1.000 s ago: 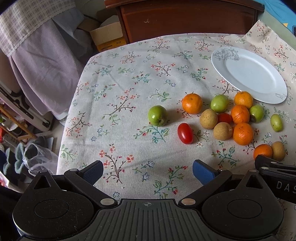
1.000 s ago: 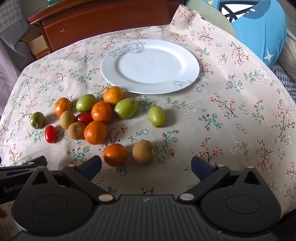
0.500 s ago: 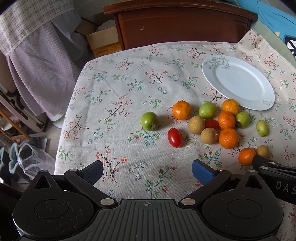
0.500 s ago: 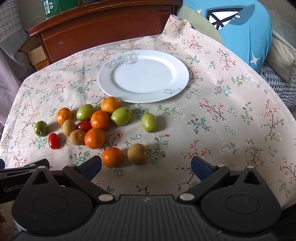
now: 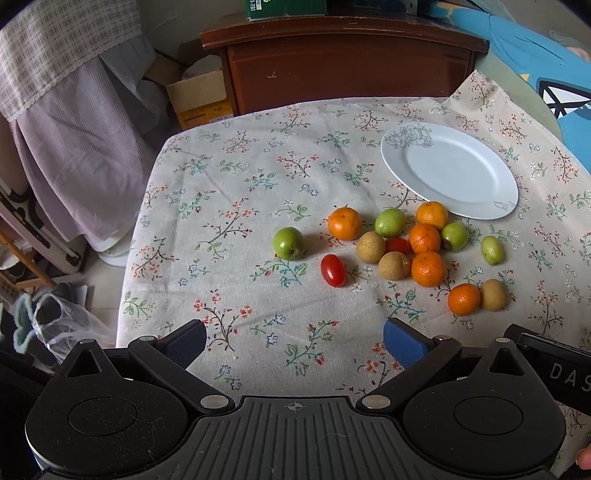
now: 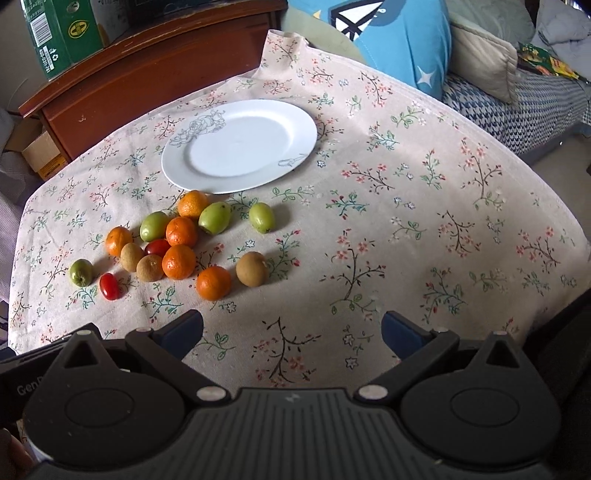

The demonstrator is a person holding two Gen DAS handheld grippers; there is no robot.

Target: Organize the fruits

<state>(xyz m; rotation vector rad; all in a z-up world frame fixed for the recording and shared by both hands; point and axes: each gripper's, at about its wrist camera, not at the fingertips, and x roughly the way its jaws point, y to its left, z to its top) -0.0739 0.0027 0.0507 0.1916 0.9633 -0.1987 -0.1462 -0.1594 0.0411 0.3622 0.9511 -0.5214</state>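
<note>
The white plate (image 6: 240, 147) sits on the flowery cloth (image 6: 406, 221) and has nothing on it. All the fruit lies on the cloth on the near side of the plate, none of it touching the plate.

Just beside the plate's near edge is a bunch packed close together: small oranges (image 6: 180, 261), green fruits (image 6: 214, 218), brown round fruits (image 6: 149, 267) and one red tomato (image 6: 157, 246) tucked in the middle. A bit nearer than the bunch, an orange (image 6: 213, 282) and a brown fruit (image 6: 252, 268) lie side by side.

The left wrist view shows best the fruit farthest from the plate: a green apple-like fruit (image 5: 288, 243) alone, and a second red tomato (image 5: 333, 270) just beside it. It also shows a brown wooden cabinet (image 5: 343, 62), a cardboard box (image 5: 197, 98) and hanging purple cloth (image 5: 66, 155) beyond the table.

The right wrist view shows what the other does not: the wide bare part of the cloth on the far side of the plate from the fruit, a blue cushion (image 6: 399, 40) and a green box (image 6: 59, 29) on the cabinet.

The left gripper (image 5: 294, 341) is spread wide and holds nothing. The right gripper (image 6: 291, 332) is spread wide too, with nothing in it. Both hang over the near edge of the cloth, well away from the plate
</note>
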